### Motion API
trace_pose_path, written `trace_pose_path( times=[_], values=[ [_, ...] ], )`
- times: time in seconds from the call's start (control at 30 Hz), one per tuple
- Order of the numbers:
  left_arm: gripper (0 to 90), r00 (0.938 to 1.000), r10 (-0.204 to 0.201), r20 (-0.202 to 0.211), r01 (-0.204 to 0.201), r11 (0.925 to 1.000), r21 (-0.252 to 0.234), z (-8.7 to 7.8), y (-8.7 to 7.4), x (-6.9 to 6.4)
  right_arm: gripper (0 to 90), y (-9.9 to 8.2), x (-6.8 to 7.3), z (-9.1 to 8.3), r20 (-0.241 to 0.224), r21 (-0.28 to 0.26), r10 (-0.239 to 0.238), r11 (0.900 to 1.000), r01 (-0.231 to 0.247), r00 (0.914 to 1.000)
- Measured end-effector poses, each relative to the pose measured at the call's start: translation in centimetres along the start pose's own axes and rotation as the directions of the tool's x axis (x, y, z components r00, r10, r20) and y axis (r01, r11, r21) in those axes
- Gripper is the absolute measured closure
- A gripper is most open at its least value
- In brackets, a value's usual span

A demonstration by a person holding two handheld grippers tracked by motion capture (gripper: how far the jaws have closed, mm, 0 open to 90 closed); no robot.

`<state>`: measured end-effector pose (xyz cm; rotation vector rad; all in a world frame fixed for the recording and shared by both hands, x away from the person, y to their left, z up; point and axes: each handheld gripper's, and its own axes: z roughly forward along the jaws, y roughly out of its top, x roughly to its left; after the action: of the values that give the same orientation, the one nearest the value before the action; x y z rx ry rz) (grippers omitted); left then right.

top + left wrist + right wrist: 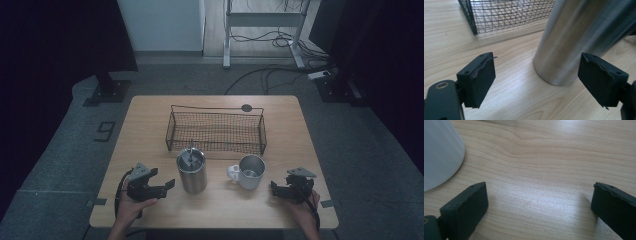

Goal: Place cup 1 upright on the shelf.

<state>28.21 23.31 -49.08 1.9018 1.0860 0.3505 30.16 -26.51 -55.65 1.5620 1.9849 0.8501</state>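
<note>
Item: steel tumbler (pixel 576 37), at one o'clock of my left gripper (pixel 536 82). Fingers released; right gripper (pixel 539 207) likewise released. Straddle squarely, then clench.

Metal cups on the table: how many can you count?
2: a tall steel cup before the wire basket's left end, and a handled mug to its right.

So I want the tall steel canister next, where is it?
High view: the steel canister stands near the table's front edge, left of the mug, before the wire basket, beside the left hand-held gripper.
</note>
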Motion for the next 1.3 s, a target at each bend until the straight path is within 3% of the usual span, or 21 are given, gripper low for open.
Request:
trace_pose_path(
  times=[1.3],
  values=[
    [14.4, 0.9956, 0.068, 0.065, -0.068, 0.9977, 0.003, 0.5, 0.8, -3.1, 1.3, 0.1, -0.1, 0.1, -0.002, -0.002, 0.0, 1.0, 0.0, 1.0]
  ],
)
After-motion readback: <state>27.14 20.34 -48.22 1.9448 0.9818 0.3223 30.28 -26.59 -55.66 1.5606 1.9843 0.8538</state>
